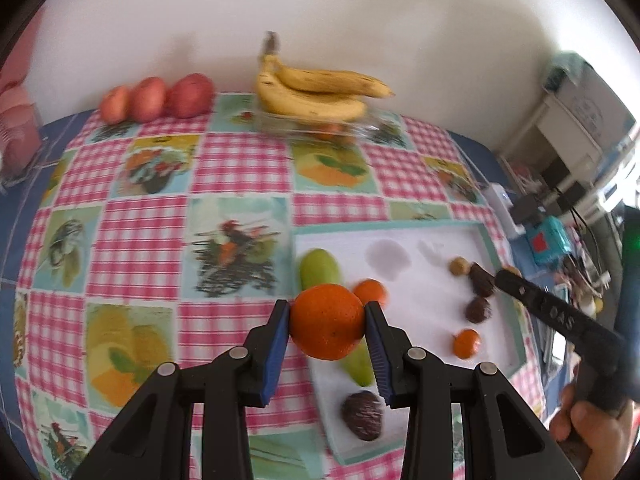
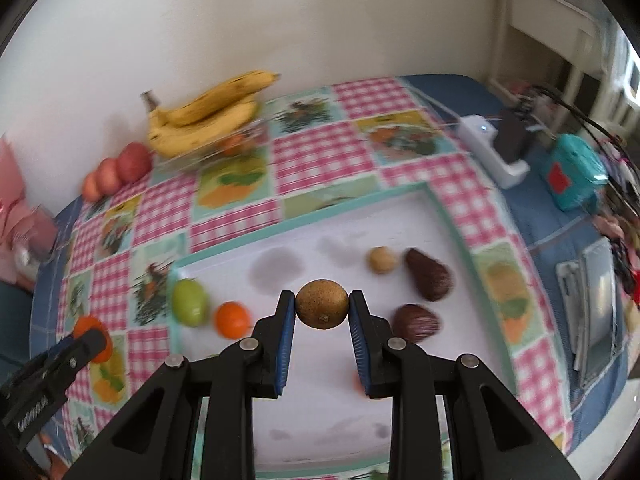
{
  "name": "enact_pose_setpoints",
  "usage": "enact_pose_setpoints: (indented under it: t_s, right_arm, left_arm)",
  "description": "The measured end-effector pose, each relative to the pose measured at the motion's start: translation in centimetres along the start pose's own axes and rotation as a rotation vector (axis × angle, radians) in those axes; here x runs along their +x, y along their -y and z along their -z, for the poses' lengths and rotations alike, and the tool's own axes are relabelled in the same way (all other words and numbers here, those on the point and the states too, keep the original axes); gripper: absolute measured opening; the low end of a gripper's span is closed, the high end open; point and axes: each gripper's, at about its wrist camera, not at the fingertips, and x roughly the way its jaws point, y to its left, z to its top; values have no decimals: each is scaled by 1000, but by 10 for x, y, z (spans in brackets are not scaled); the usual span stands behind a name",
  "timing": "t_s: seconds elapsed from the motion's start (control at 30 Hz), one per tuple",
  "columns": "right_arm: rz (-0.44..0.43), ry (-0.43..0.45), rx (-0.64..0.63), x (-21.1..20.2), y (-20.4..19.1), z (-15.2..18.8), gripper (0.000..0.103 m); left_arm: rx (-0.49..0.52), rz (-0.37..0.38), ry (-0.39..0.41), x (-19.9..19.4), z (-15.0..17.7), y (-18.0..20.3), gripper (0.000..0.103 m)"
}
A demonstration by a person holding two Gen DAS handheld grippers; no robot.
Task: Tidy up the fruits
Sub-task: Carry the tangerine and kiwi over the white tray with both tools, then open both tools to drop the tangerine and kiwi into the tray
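Left hand-held gripper clamped, angled down; right hand-held gripper likewise.

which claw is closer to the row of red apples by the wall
Left. The left claw, gripping an orange, is over the cloth on the apples' side; the right claw is over the tray, farther away.

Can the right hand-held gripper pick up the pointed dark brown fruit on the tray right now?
Probably not yet. The right hand-held gripper is shut on a small round brown fruit, so its jaws are occupied. The pointed dark brown fruit itself lies uncovered on the white tray.
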Motion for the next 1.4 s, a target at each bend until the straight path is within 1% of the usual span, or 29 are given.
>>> enact_pose_setpoints:
  t_s: [0.13, 0.23, 0.3, 0.43, 0.57, 0.6, 0.7, 0.83, 1.0, 1.4]
  right_arm:
    - [6, 11, 46, -3, 20, -3, 28]
    - [3, 18, 59, -5, 27, -4, 28]
    - [0, 20, 64, -6, 29, -4, 28]
    - [-10, 16, 65, -5, 28, -4, 28]
    - [-18, 3, 61, -1, 26, -4, 28]
    - [-19, -2, 58, 2, 25, -3, 28]
    - [-28, -40, 46, 18, 23, -2, 28]
    - [-32, -111, 32, 45, 18, 5, 28]
    - [-23, -163, 15, 67, 14, 12, 28]
    - [3, -205, 7, 77, 12, 15, 28]
  left_arm:
    - [70, 23, -30, 9, 2, 30, 40]
    - [109, 34, -47, 16, 5, 46, 40]
    - [118, 27, -57, 20, 7, 49, 40]
    - [95, 3, -59, 27, 6, 40, 40]
    - [74, -53, -60, 36, 4, 26, 40]
    - [65, -64, -70, 41, 4, 21, 40]
    - [38, -66, -103, 54, 6, 11, 40]
    - [36, -78, -126, 66, 7, 9, 40]
    - [38, -79, -150, 78, 10, 9, 40]
    - [23, -72, -155, 83, 7, 8, 40]
